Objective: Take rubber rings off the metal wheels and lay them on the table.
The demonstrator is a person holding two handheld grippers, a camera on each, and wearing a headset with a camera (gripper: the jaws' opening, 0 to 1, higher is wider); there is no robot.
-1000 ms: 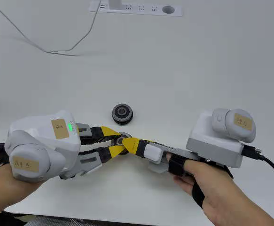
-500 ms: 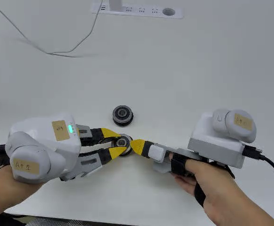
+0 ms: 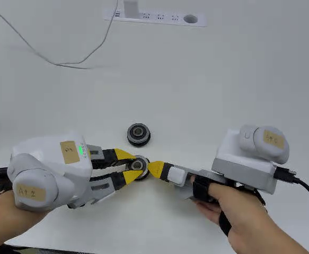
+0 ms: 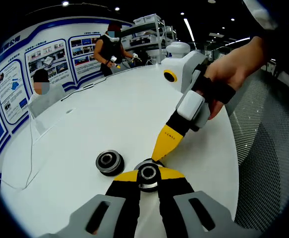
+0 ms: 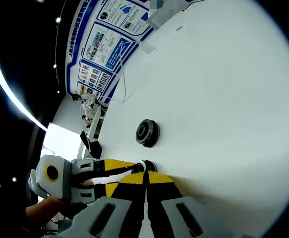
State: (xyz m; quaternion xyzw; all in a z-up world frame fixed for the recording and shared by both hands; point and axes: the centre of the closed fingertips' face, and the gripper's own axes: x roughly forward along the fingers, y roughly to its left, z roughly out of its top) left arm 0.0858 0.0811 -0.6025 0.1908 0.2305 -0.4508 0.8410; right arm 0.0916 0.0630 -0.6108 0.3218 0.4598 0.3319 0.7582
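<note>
Early days on this one. The left gripper [image 3: 129, 164] is clamped on a small metal wheel [image 4: 148, 172], one yellow jaw on each side of it, holding it just above the white worktop [image 3: 223, 95]. The right gripper [image 3: 155, 168] comes in from the other side with its jaws pressed together into one yellow point, and that point is right against the rim of the held wheel. I read that as the start of prying the rubber ring loose.

In the left gripper view there's a dark band around the held wheel, so its ring looks to be on. The view is too small there to say whether an edge has lifted.

Just behind the grippers, the second wheel [image 3: 138, 134] lies flat on the worktop with its black rubber ring [image 5: 140, 140] plainly in place, and nothing touches it.

I can't pick out any loose ring on the worktop. By my count that's none off and two to go: finish this peel, lay the ring down, then deal with the second wheel.
</note>
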